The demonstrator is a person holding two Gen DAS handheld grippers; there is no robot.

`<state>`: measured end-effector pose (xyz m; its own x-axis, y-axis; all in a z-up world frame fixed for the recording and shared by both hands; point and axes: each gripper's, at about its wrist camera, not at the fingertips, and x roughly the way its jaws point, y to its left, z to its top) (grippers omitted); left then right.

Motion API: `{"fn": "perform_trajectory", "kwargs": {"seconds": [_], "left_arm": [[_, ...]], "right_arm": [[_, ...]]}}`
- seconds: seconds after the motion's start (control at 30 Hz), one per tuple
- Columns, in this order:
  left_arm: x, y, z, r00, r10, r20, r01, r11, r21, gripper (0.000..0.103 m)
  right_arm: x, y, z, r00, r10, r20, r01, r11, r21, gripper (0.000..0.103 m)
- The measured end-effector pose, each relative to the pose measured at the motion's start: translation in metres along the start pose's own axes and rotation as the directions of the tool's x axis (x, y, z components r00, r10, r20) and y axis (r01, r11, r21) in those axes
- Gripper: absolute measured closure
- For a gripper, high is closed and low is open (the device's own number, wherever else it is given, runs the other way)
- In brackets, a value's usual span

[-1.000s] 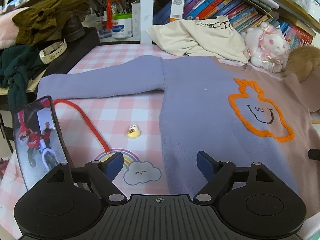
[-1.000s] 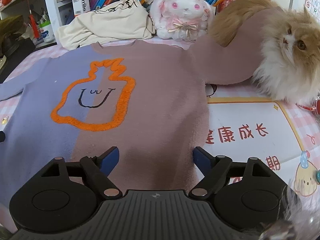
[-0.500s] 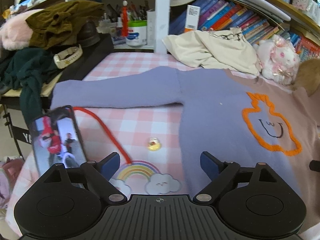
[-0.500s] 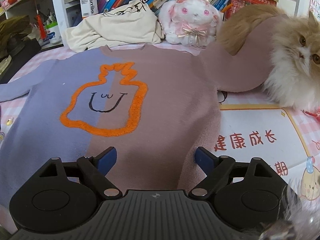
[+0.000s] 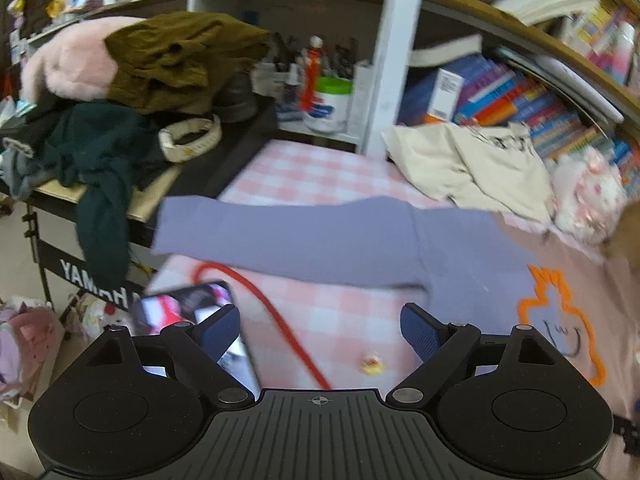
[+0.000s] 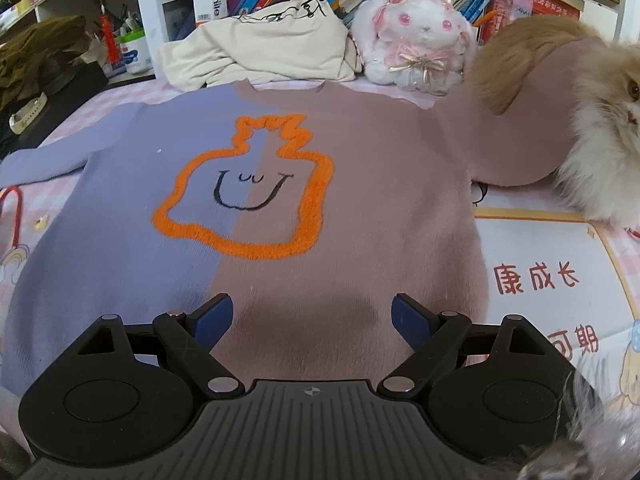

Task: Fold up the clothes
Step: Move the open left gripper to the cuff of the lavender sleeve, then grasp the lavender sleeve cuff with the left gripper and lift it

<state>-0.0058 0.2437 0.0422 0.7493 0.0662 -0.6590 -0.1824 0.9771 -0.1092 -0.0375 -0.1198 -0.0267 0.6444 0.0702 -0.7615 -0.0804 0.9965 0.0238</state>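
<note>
A two-tone sweater (image 6: 360, 208), purple on its left half and mauve on its right, lies flat and face up on the pink checked cloth, with an orange-outlined smiling figure (image 6: 244, 196) on its chest. Its purple sleeve (image 5: 288, 240) stretches out to the left. Its mauve sleeve (image 6: 516, 140) runs right, under a cat. My left gripper (image 5: 320, 330) is open and empty above the cloth, in front of the purple sleeve. My right gripper (image 6: 312, 314) is open and empty just above the sweater's lower hem.
A fluffy orange-and-white cat (image 6: 600, 128) lies on the mauve sleeve. A phone (image 5: 200, 320) and red cable (image 5: 276, 312) lie by the left gripper, with a small yellow duck (image 5: 372, 364). A cream garment (image 6: 272, 48), plush bunny (image 6: 416, 48), bookshelves and piled clothes (image 5: 160, 64) stand behind.
My left gripper has swung left and back, now facing the purple sleeve and the phone. My right gripper has shifted left over the sweater's hem. Both stay open.
</note>
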Motion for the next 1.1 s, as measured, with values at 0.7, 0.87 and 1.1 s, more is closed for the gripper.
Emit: {"fn": "perform_trajectory", "kwargs": {"seconds": [0.7, 0.87, 1.1], "left_arm": [[0.114, 0.165, 0.058, 0.984, -0.088, -0.155, 0.011, 0.898, -0.439, 0.024], [0.142, 0.176, 0.051, 0.970, -0.122, -0.211, 0.004, 0.873, -0.487, 0.025], [0.163, 0.188, 0.041, 0.961, -0.196, -0.195, 0.043, 0.803, -0.594, 0.027]], "right_arm": [[0.001, 0.008, -0.010, 0.998, 0.003, -0.056, -0.006, 0.999, -0.052, 0.017], [0.001, 0.005, -0.009, 0.998, -0.015, -0.064, 0.012, 0.999, -0.050, 0.017], [0.000, 0.002, -0.008, 0.996, -0.047, -0.073, 0.043, 0.997, -0.057, 0.017]]}}
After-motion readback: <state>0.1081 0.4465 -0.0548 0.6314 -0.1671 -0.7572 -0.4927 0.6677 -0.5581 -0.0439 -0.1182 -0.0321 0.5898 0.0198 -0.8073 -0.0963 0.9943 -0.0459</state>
